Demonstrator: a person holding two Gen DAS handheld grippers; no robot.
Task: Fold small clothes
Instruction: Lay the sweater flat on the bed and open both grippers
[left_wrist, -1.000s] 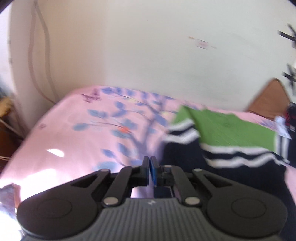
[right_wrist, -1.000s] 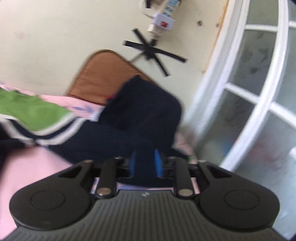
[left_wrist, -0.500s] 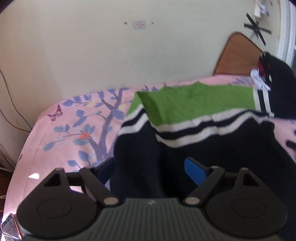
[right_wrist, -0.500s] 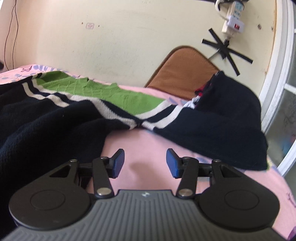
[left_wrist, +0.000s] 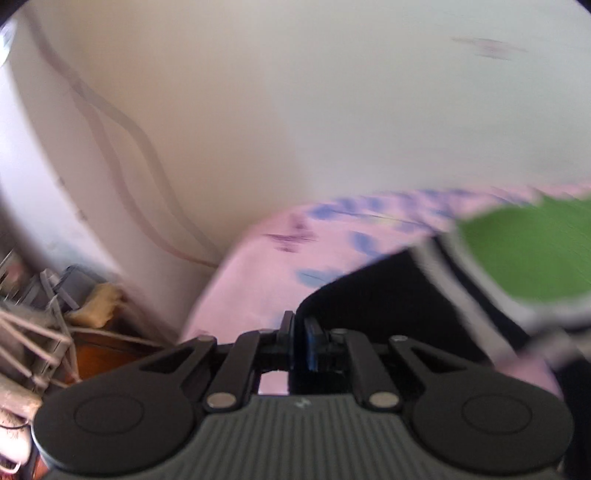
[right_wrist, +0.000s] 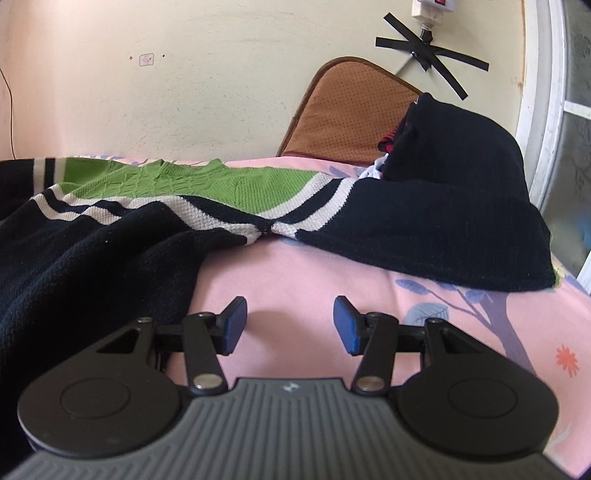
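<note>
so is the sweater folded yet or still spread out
Still spread: the sweater lies rumpled across the bed, one sleeve stretched out sideways.

My left claw (left_wrist: 298, 345) and my right claw (right_wrist: 290, 325) look the same. Each has a gray ribbed body, two round black discs, black arms with shiny silver screws, and blue pads (right_wrist: 347, 328) on the fingers.

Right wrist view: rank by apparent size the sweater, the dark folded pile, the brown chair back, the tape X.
1. sweater
2. dark folded pile
3. brown chair back; pile and sweater hide part of it, so ranks 2 and 3 are unsure
4. tape X
</note>
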